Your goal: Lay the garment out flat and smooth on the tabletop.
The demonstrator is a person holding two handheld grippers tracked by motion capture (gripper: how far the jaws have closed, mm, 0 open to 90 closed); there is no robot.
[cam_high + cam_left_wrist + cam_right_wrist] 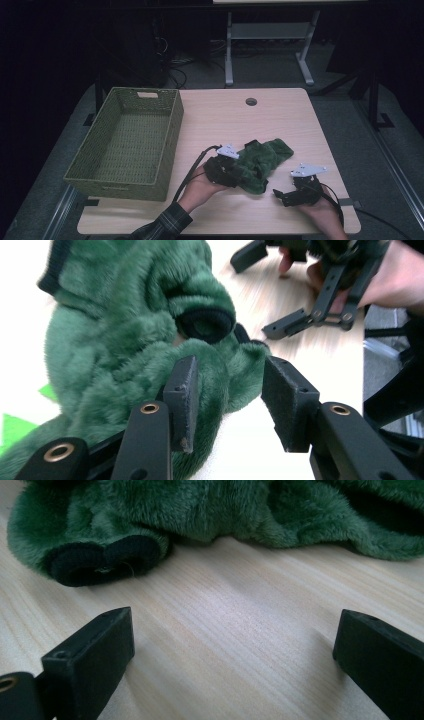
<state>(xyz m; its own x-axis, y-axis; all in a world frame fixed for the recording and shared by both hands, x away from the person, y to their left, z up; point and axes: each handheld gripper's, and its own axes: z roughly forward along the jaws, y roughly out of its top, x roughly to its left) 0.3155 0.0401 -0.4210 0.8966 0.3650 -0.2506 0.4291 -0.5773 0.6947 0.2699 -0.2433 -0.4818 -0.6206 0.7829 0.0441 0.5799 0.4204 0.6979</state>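
A fuzzy green garment (pixel 265 157) with black cuffs lies crumpled on the wooden table (pixel 280 115), toward the front. My left gripper (pixel 236 175) comes at it from the left and is shut on a fold of it. In the left gripper view that fold of the garment (pixel 125 330) fills the gap of the left gripper (pixel 227 390), touching both pads. My right gripper (pixel 280 196) rests low on the table just right of the garment, open with nothing between its jaws. In the right gripper view bare wood shows inside the right gripper (pixel 230 645), with the garment (pixel 200 510) and a black cuff (pixel 100 560) ahead.
A green woven basket (pixel 172 135) stands at the table's left, with nothing visible inside. A round cable hole (pixel 251 101) sits near the far edge. In the left gripper view the right gripper (pixel 265 292) and its hand show beyond the garment. Desk legs stand behind the table.
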